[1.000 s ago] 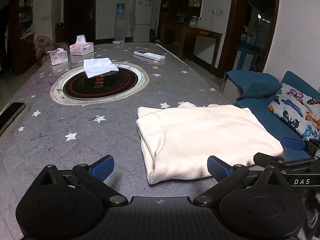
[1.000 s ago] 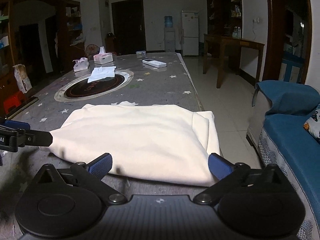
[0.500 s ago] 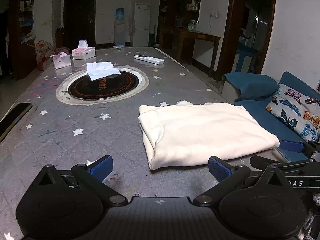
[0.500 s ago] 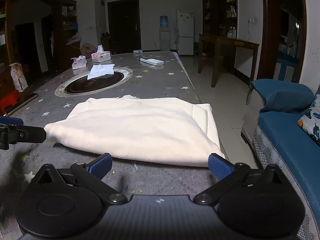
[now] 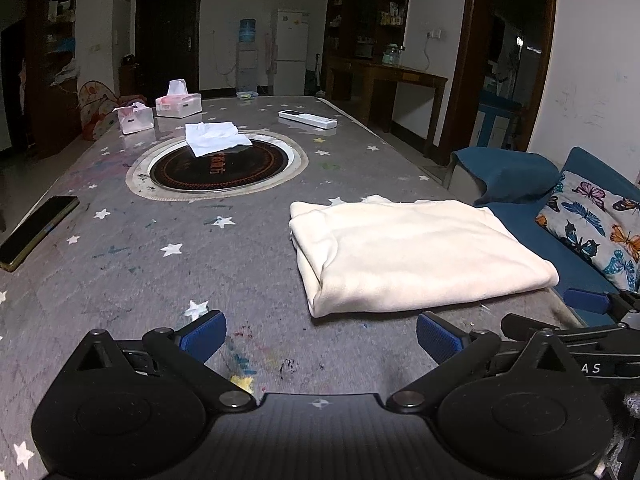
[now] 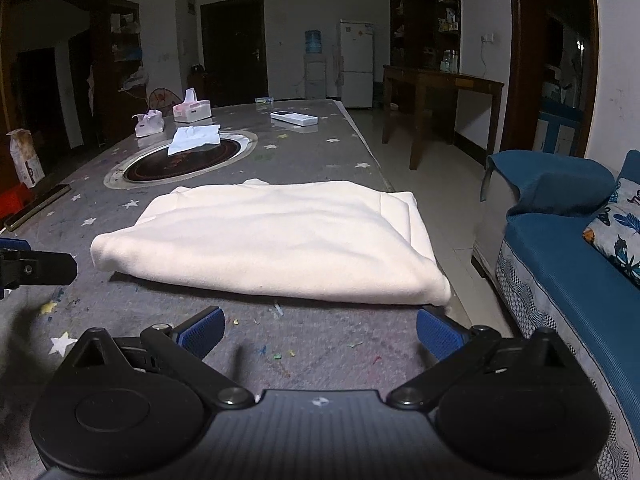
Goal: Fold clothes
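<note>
The cream garment (image 5: 416,256) lies on the grey star-patterned table (image 5: 168,248), near the table's corner on the sofa (image 6: 560,280) side. It already forms a compact rectangle of several stacked layers, with a rounded fold running along the near edge and another along the side facing the left gripper (image 5: 320,332). Whether a further fold is intended cannot be settled from this scene.

Gripper state: the left gripper has its jaws spread wide and holds nothing; it sits just short of the garment's near left corner. The right gripper (image 6: 320,330) is likewise spread wide and empty, facing the near long edge without touching it.

Handling judgement:
- The fabric looks thick and soft — probably a fleece or knit. It is light, limp and not fragile.
- It should sag wherever unsupported, so a single-point lift would likely let the layers slide apart.
- The surface appears matte, so slippage in the blue pads (image 6: 200,330) is unlikely.

Where to take hold: pinch through all layers at the two near corners, one gripper per corner — the rounded fold edges offer the firmest bite.
</note>
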A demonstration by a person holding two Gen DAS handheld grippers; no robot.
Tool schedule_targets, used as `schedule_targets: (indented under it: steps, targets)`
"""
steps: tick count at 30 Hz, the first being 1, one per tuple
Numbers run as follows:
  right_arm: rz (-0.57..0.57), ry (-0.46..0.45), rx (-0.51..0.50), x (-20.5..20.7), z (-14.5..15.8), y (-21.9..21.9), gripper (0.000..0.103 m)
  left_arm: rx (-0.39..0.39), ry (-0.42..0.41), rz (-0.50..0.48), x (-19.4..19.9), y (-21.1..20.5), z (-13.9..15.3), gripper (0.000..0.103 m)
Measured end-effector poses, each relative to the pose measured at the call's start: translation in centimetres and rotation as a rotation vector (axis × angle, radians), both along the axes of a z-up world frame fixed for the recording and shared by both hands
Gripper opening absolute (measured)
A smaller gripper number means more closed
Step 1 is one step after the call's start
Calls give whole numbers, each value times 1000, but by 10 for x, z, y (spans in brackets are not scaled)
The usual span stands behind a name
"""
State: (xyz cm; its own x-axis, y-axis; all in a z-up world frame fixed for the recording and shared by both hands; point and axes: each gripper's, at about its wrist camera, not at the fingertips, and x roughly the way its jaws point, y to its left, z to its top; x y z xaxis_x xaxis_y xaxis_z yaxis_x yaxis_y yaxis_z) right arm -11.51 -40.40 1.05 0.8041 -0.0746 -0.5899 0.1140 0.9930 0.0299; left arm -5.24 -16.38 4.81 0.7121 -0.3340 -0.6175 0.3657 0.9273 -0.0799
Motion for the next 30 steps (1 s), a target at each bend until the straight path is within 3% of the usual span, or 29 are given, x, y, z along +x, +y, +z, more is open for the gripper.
schedule_targets:
  steps: [30]
  targets:
    - [5,24,22,-7,-7,4,103,6,38,-17,-12,-6,-14,103]
